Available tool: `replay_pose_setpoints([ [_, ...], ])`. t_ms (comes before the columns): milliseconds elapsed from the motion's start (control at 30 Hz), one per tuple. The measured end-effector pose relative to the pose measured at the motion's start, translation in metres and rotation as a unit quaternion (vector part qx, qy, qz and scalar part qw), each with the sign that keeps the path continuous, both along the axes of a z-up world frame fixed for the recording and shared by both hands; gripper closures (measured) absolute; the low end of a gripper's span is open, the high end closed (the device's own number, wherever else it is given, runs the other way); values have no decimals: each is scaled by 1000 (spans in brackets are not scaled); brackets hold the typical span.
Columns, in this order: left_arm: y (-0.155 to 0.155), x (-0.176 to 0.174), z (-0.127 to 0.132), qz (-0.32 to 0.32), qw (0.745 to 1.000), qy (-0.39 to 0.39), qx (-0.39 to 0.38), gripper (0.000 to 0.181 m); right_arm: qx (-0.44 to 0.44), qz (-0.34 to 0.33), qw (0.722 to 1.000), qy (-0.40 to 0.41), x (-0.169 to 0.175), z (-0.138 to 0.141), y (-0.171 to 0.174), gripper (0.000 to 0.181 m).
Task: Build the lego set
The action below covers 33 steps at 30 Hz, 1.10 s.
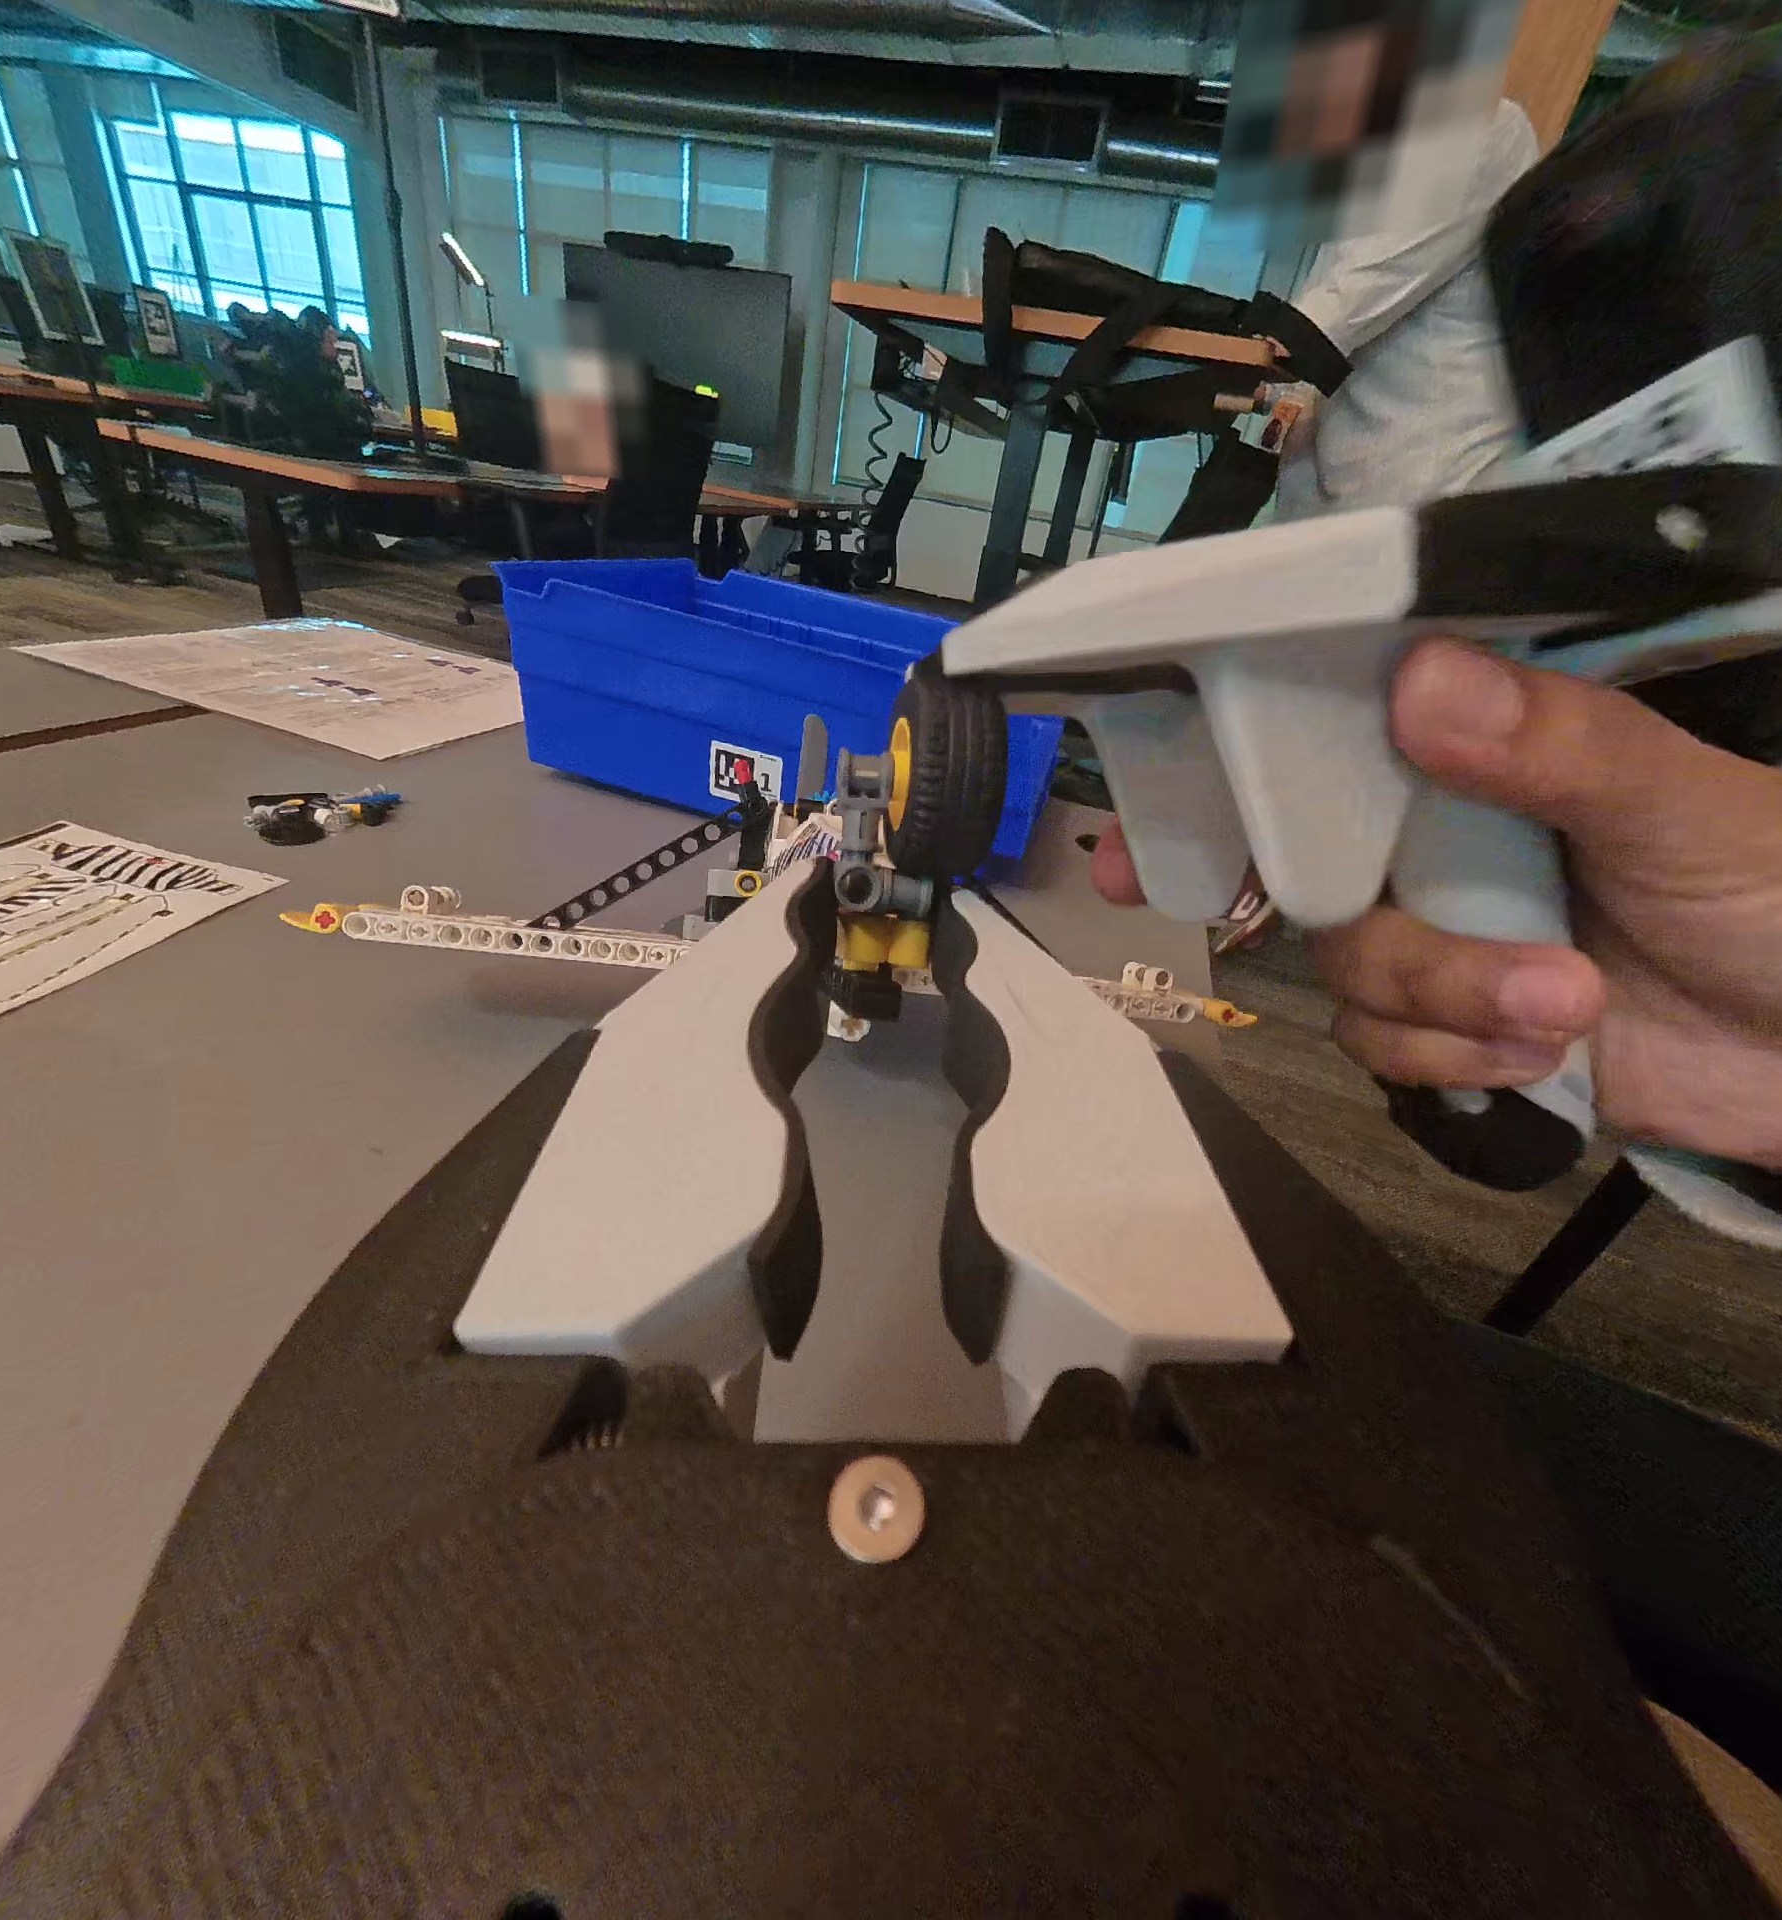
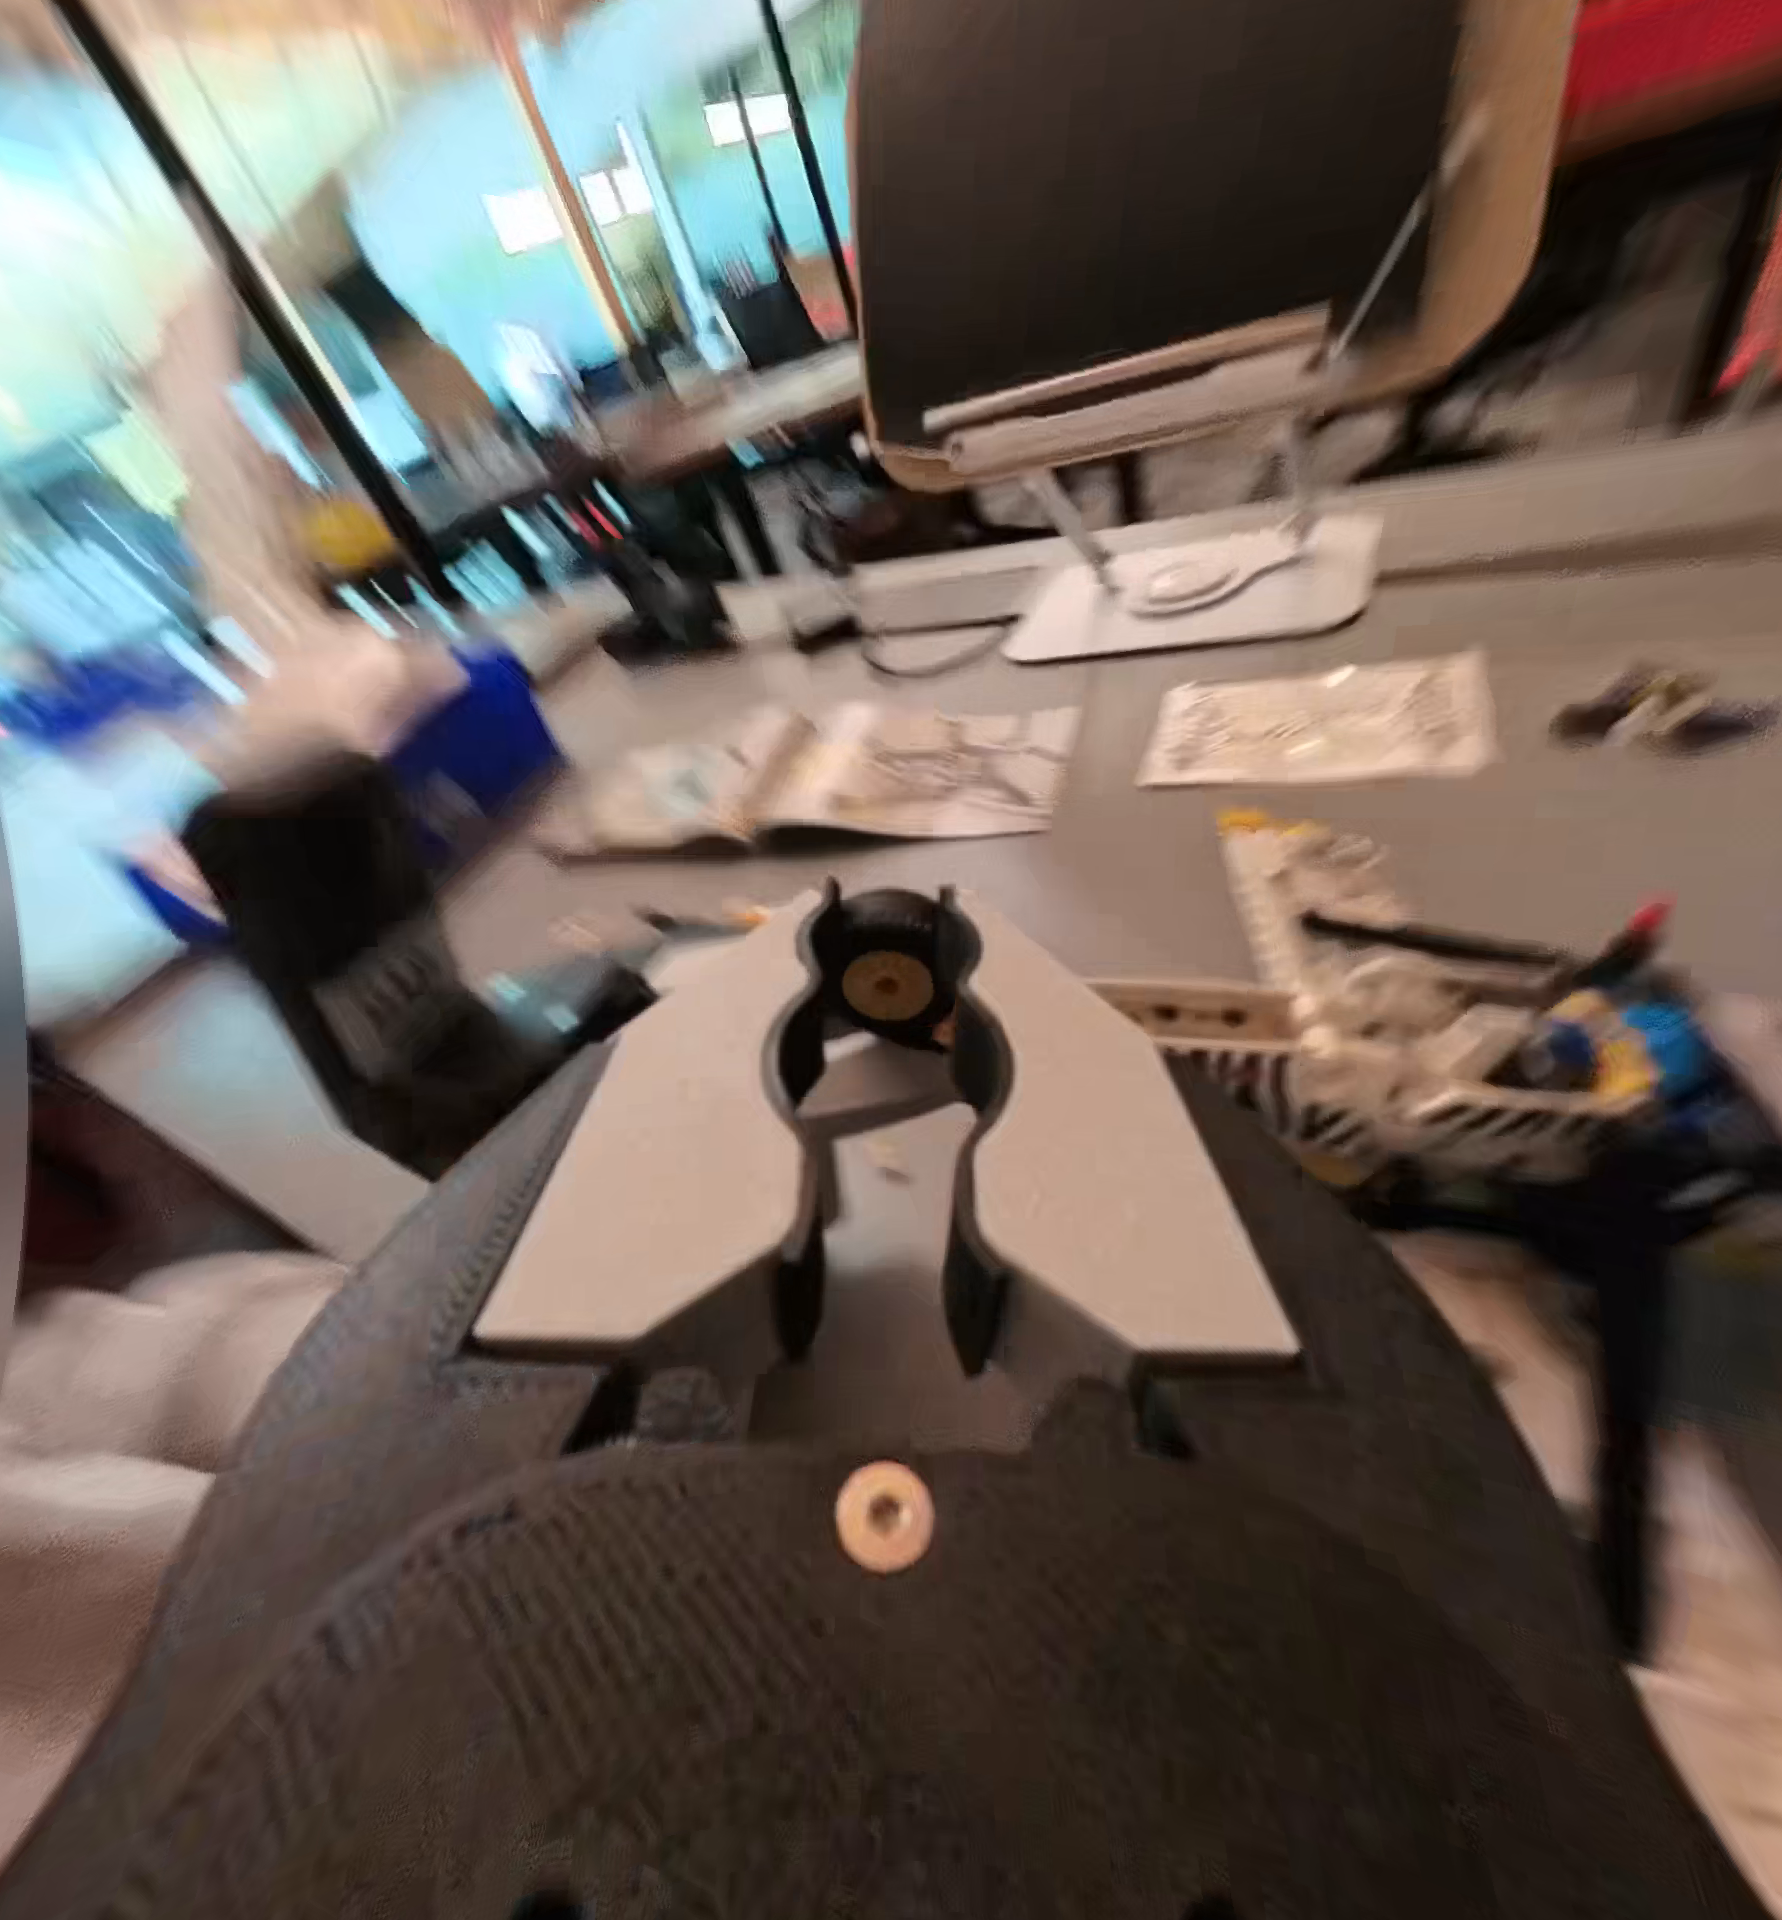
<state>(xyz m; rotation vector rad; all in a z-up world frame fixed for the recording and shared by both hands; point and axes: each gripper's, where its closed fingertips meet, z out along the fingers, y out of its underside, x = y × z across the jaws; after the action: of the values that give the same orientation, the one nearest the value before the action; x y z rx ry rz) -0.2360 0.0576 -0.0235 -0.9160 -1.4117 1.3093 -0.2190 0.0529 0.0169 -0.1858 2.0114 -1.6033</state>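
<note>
In the left wrist view my left gripper (image 1: 871,920) is shut on the lego model (image 1: 871,951), gripping its yellow, grey and black middle. The model's white beam wings (image 1: 513,935) stretch out left and right just above the grey table. My right gripper (image 1: 954,707) comes in from the right, shut on a black tyre with a yellow hub (image 1: 949,790), right beside the model's upright grey connector (image 1: 864,795). In the blurred right wrist view the right gripper (image 2: 887,966) holds the wheel (image 2: 885,982) between its tips, and the model (image 2: 1438,1060) lies to the right.
A blue bin (image 1: 658,665) stands behind the model. Printed sheets (image 1: 284,675), a striped sticker sheet (image 1: 56,914) and a small pile of loose parts (image 1: 321,810) lie to the left. A person's hand (image 1: 1614,935) holds the right gripper. An open booklet (image 2: 835,774) and a monitor stand (image 2: 1199,592) show farther off. The grippers' ends are close to 4 cm from one another.
</note>
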Motion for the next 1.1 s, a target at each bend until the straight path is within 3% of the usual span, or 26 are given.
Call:
replay_pose_setpoints([
  [67, 1, -1, -1, 0, 1000, -6, -3, 166, 27, 49, 983, -176, -3, 10, 1, 181],
  [100, 1, -1, -1, 0, 1000, -6, -5, 166, 33, 69, 973, -217, -3, 12, 3, 181],
  [167, 0, -1, -1, 1, 1000, -4, -2, 166, 29, 79, 976, -202, -3, 11, 6, 176],
  [267, -1, 0, -1, 0, 1000, -1, 4, 166, -7, 45, 998, -48, -7, 9, 5, 127],
  [300, -1, 0, -1, 0, 1000, -2, 3, 166, -20, 41, 999, 26, -6, 7, 5, 122],
  [367, 0, -1, -1, 1, 1000, -4, -1, 166, -48, 21, 981, 189, -7, 2, 4, 120],
  [467, 0, -1, -1, 1, 1000, -4, -2, 166, -103, 6, 912, 397, -5, -1, 4, 127],
  [533, 0, 0, -1, 2, 1000, -4, -2, 166, -120, 7, 868, 481, -2, -6, 3, 134],
  [600, 0, -1, -1, 1, 1000, -6, -3, 166, -116, 14, 854, 507, 0, -14, 2, 139],
  [700, 0, -1, -1, 4, 1000, -7, -7, 166, -120, 19, 856, 502, 4, -15, 3, 153],
  [767, 0, -1, -2, 1, 1000, -5, 0, 166, -119, 11, 860, 496, 4, -16, 2, 153],
  [867, -1, 0, -1, 1, 1000, -3, 2, 166, -93, -2, 897, 433, 4, -16, 1, 153],
  [1000, -1, 1, -1, 2, 1000, -2, 6, 166, -23, 3, 979, 200, 3, -14, -1, 153],
  [1100, -2, 1, -2, 4, 1000, -3, 7, 166, 43, 17, 999, -24, 1, -14, -3, 153],
])
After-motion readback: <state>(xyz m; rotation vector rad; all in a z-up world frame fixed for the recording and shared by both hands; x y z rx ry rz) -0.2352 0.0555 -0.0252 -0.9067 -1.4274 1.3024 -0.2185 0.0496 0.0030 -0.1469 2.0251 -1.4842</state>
